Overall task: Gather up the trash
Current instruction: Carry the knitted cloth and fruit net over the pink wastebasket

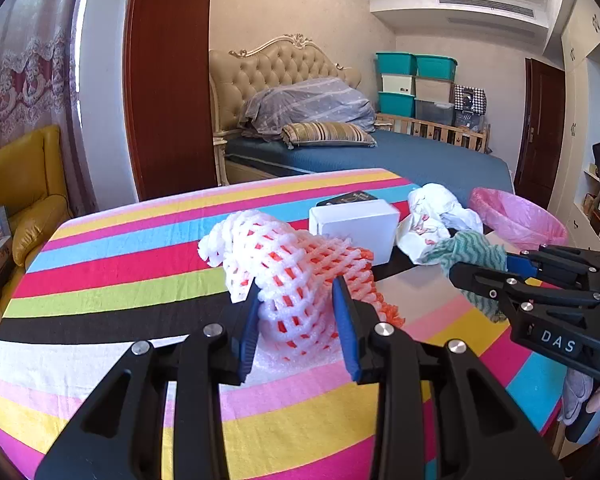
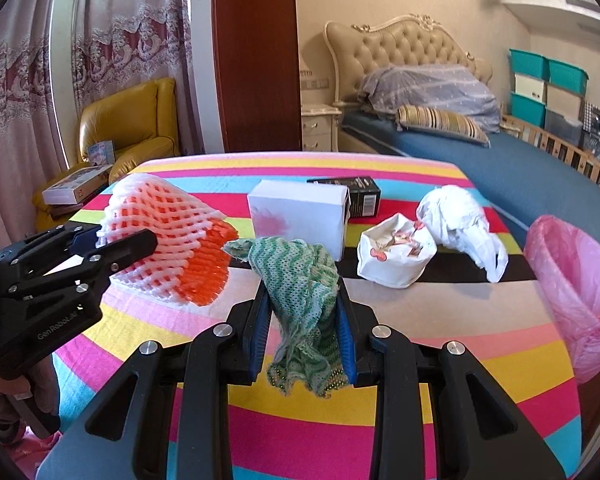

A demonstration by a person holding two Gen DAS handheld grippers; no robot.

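Closest in the left wrist view, the left gripper has its jaws clamped narrow on a foam net, white mesh over orange, lifted just above the striped worktop. Taking the white box as landmark: the net hangs in front of it, a crumpled paper bag lies just to its right, and the pink-lined bin stands farther right, off the worktop's edge. The right gripper enters from the right, gripping a green cloth.

From the right wrist view, the right gripper has its jaws closed tight on the green cloth, which droops limp on both sides of the pads. It hangs in front of the white box; a black carton sits behind the box, the paper bag and a white wad to its right, the bin beyond them. The left gripper carries the foam net left of the box.

Both pieces look light, soft and springy. The net would likely squash and slip, so a pinch across bunched mesh suits it; the cloth wants a hold mid-fold, since loose ends may snag on the bin's liner.
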